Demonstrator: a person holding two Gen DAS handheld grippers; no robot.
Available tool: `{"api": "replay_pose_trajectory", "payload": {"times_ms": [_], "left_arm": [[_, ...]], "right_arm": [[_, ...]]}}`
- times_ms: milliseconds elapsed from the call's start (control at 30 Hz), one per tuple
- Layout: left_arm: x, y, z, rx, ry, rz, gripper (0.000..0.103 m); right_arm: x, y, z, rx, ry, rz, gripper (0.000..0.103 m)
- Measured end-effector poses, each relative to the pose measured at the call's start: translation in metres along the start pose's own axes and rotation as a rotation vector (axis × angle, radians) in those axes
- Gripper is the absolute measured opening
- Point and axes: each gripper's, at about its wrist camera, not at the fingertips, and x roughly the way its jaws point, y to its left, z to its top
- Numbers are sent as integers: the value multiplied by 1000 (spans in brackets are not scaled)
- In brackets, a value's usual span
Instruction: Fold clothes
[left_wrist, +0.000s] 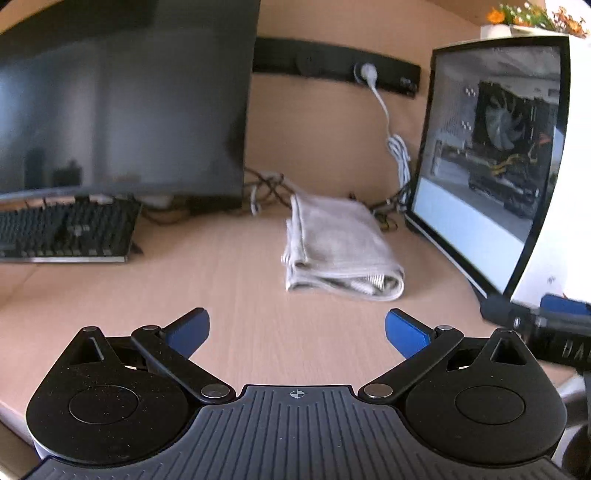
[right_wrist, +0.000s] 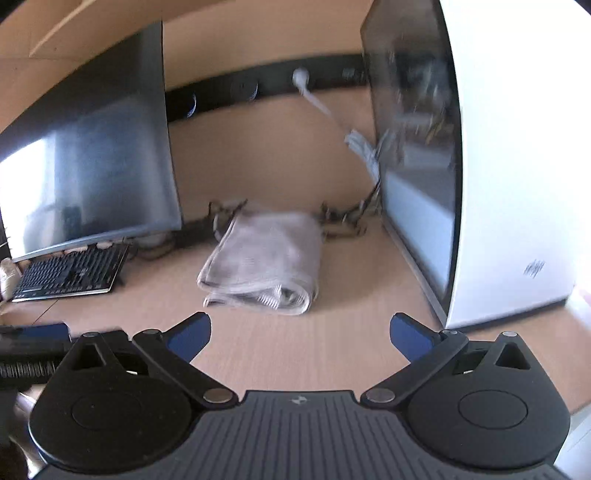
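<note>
My left tool (left_wrist: 297, 326) and right tool (right_wrist: 300, 330) hang spread and empty. The folded grey cloth (left_wrist: 338, 245) sits toward the worktop's (left_wrist: 236, 295) back edge; snagging the cables (left_wrist: 271, 184) behind could undo it.

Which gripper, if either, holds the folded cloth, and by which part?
Neither. The left gripper and right gripper are both open and empty; the folded cloth lies apart on the desk.

Pale grey folded cloth (left_wrist: 341, 245) with a darker ribbed stripe at its rolled edge, light beige wood-grain desk top (left_wrist: 229, 295), black keyboard (left_wrist: 62, 230), dark glossy monitor (left_wrist: 122, 99), white computer case (right_wrist: 517, 166), white cable (left_wrist: 397, 147), black grippers with blue fingertip pads (left_wrist: 404, 332).
</note>
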Motion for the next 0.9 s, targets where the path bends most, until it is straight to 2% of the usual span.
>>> {"api": "replay_pose_trajectory", "payload": {"times_ms": [300, 900], "left_arm": [[-10, -15, 13, 46, -13, 34, 103], [-10, -19, -8, -18, 24, 52, 103]], "right_arm": [[-12, 1, 5, -34, -45, -32, 103], [-14, -1, -7, -91, 3, -4, 103]]}}
